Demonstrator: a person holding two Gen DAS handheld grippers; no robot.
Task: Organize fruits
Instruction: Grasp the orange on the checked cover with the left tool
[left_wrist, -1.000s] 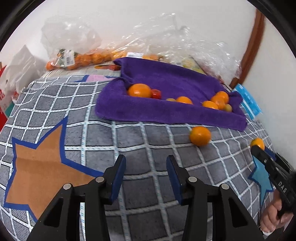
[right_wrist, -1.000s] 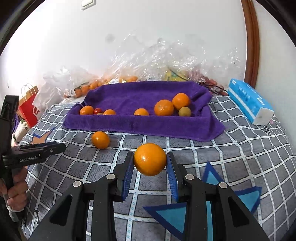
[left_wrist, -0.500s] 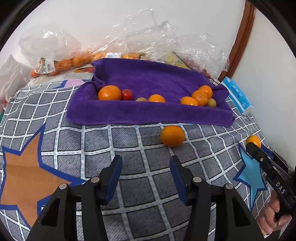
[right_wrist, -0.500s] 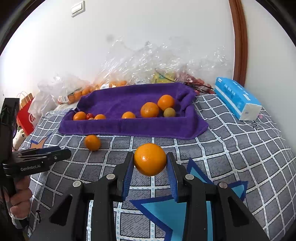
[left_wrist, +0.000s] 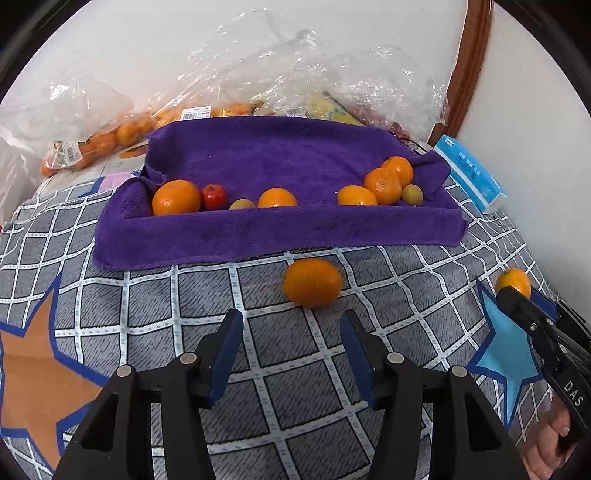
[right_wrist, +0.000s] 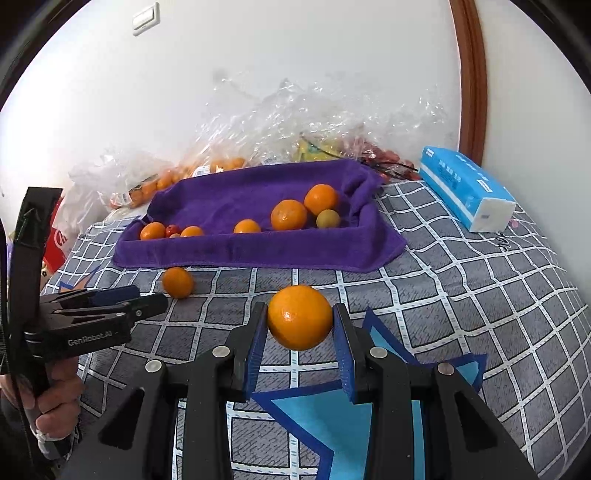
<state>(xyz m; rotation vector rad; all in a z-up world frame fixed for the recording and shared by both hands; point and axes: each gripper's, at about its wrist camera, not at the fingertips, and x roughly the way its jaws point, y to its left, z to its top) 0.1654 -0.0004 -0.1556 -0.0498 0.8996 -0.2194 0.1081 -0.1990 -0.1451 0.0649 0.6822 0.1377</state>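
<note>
Nearest the right wrist camera, the right gripper (right_wrist: 300, 334) pinched an orange (right_wrist: 299, 317) between its blue pads (right_wrist: 256, 352), holding it clear above the checked cloth (right_wrist: 461, 295) and a light blue star (right_wrist: 354, 424) printed on it. The left gripper (left_wrist: 291, 354) stood spread with nothing between its pads (left_wrist: 226, 350), low over the same cloth, beside an orange-coloured star (left_wrist: 33, 376). Just ahead of its fingertips lay a loose orange (left_wrist: 312, 282) on the cloth, apart from both pads and near the front edge of the purple towel (left_wrist: 258, 236). In the right wrist view this loose fruit sat just beyond the tip of the left gripper.

Farther back, the towel was draped to form a shallow tray. At its left end sat a large orange (left_wrist: 176, 197), a small red fruit (left_wrist: 214, 196) and a small yellowish fruit (left_wrist: 242, 204); one orange (left_wrist: 277, 197) lay near the middle. At the right end, three oranges (left_wrist: 382, 185) clustered beside a small green-yellow fruit (left_wrist: 412, 194).

Farthest, against the white wall (right_wrist: 258, 55), lay crumpled clear plastic bags (left_wrist: 295, 74), some holding more oranges. A blue tissue pack (right_wrist: 465, 186) lay to the right of the towel.
</note>
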